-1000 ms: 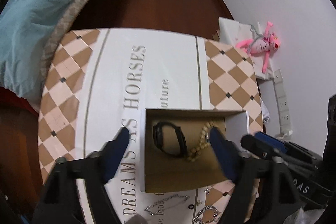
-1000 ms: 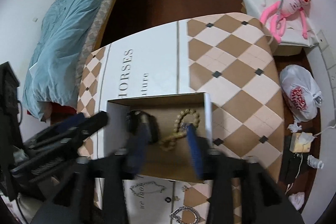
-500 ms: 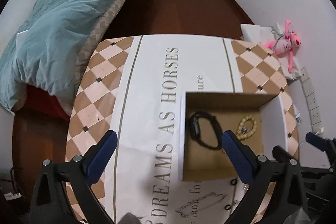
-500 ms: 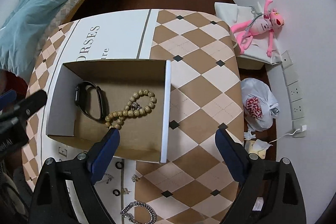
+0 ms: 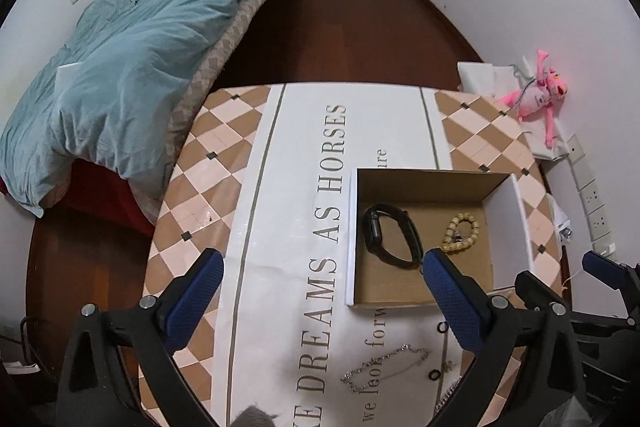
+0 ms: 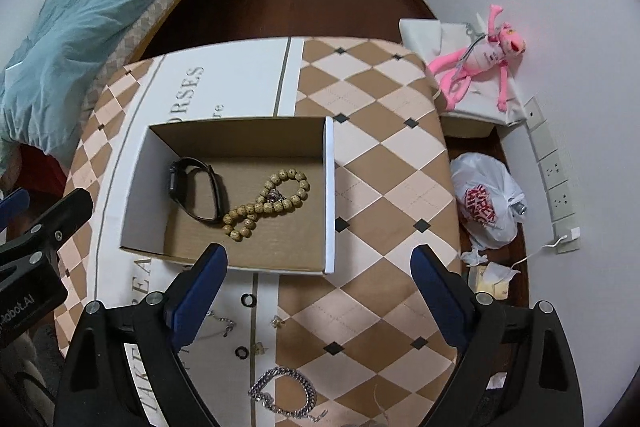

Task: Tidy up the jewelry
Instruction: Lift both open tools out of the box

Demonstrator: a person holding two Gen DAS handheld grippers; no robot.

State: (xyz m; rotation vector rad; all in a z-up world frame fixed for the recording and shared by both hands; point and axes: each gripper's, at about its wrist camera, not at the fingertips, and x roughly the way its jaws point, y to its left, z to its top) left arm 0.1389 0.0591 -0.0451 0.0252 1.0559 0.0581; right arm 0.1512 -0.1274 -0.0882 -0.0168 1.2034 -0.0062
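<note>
A: Text on tabletop (image 5: 280, 155) reads "DREAMS AS HORSES"; plastic bag (image 6: 486, 203) on the floor has red print, unreadable.
B: Jewelry?
A: Black watch (image 6: 194, 189) and bead bracelet (image 6: 266, 203) lie in the cardboard box (image 6: 329, 195), touching. Silver chain bracelet (image 6: 286, 397), thin necklace (image 5: 384, 367) and small rings (image 6: 249, 299) lie outside, near the front edge.
B: Jaws?
A: Left gripper (image 5: 320, 301) and right gripper (image 6: 318, 289) both spread wide, holding nothing, above the tabletop. Bare checkered cloth right of the box.
</note>
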